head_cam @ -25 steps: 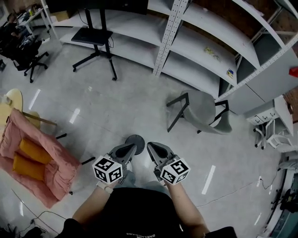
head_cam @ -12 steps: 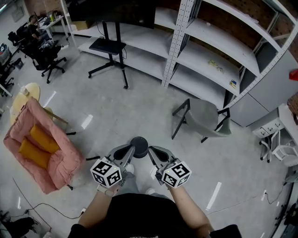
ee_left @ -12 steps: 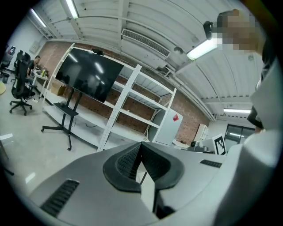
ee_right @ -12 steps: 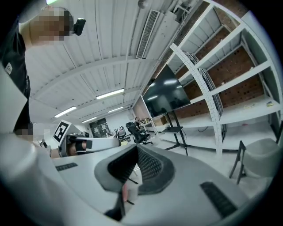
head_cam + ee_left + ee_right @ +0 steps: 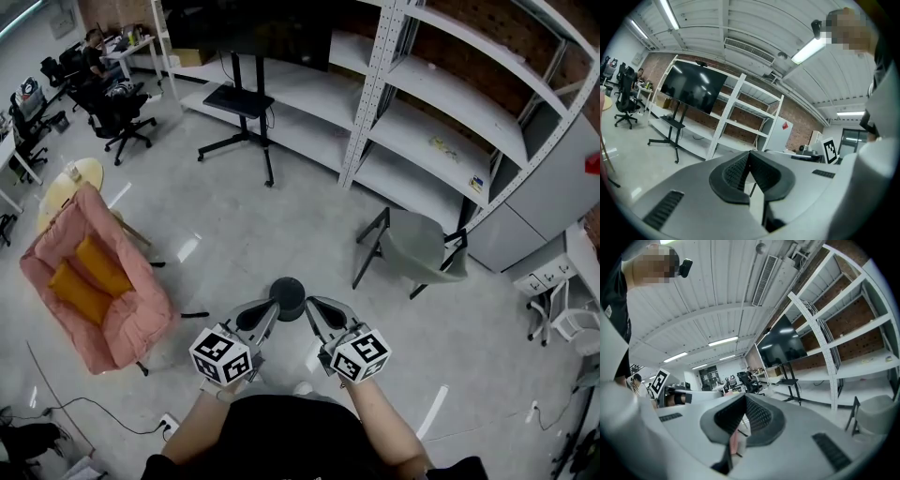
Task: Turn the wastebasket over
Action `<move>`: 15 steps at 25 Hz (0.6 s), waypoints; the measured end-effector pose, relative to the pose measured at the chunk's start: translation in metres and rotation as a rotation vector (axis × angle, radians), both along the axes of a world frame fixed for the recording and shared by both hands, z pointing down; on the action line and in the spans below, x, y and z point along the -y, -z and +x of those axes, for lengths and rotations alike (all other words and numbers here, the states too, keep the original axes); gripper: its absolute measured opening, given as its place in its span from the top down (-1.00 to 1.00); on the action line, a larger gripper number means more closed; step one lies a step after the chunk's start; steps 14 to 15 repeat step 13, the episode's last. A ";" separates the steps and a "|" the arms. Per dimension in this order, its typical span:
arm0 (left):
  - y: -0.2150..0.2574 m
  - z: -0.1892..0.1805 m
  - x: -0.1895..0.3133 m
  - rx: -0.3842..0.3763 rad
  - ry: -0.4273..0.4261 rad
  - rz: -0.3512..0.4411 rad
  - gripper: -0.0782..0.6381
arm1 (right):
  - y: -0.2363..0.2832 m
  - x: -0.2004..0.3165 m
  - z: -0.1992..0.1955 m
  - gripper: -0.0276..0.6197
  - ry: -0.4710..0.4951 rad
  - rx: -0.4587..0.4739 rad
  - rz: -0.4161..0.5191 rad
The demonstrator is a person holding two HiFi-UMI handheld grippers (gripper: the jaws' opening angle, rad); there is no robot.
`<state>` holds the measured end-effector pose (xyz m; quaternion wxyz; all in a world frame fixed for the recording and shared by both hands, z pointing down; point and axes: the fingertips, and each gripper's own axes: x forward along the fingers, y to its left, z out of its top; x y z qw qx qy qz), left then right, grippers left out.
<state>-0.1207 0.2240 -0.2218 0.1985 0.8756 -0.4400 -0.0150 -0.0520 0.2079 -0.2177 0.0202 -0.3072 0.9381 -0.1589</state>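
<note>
The left gripper (image 5: 270, 307) and right gripper (image 5: 313, 307) are side by side, jaws closed together on nothing, and the dark round wastebasket (image 5: 287, 294) on the floor (image 5: 234, 234) shows between their tips.

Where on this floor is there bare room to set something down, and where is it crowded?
The widest bare floor opens beyond the dark round wastebasket, between the pink cushioned armchair, the black wheeled monitor stand and the grey chair. A smaller patch lies right of that chair. It is crowded at far left, around the black office chairs.
</note>
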 end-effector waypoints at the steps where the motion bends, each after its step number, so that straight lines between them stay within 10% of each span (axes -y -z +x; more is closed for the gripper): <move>1: 0.002 -0.002 0.000 -0.002 -0.005 0.005 0.74 | 0.003 0.000 -0.002 0.89 -0.003 -0.003 0.008; 15: 0.027 -0.025 0.007 0.012 -0.063 0.080 0.74 | 0.029 0.000 -0.029 0.89 -0.039 -0.002 0.066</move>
